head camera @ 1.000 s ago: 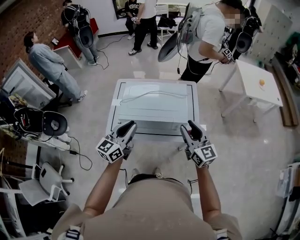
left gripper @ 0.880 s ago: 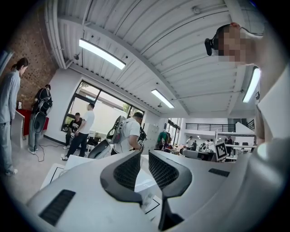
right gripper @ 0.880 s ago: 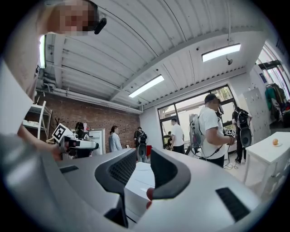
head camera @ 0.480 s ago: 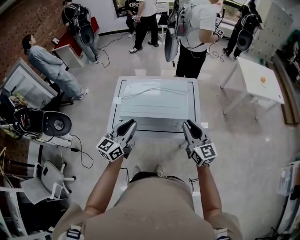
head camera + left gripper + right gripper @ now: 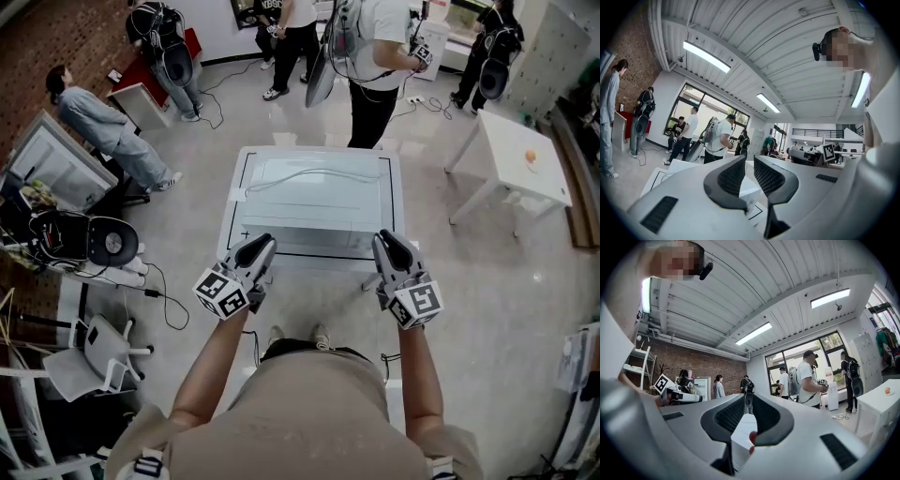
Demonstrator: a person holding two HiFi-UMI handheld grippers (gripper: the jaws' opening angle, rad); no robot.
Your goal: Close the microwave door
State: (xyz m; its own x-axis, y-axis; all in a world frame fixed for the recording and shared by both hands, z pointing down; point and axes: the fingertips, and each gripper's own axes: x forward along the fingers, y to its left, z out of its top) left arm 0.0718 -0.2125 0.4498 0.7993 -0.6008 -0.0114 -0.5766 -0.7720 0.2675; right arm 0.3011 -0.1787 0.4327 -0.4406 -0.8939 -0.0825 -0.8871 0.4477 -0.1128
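Two tools held level at the near edge of the white tabletop (image 5: 232,220), one by each front corner of the microwave (image 5: 319,202).

Microwave: white and boxy, with a smooth flat top and rounded corners. A thin pale cable (image 5: 309,175) lies looped across the top. It sits mid-tabletop inside a thin black outline. Its front face is toward the person, edge-on from above, so the door's position cannot be told.

On the left tool (image 5: 261,247), the black meshed pads sit almost together with only a slim slit, and nothing is in it. Whether the tip touches the microwave cannot be told.

On the right tool (image 5: 385,246), the jaws have just been closing and are now drawn together on nothing. A pale surface shows beyond them.

Tool bodies are smooth, grey-white moulded plastic, each with a black-and-white marker cube.

Floor (image 5: 487,281): glossy grey, reflective.
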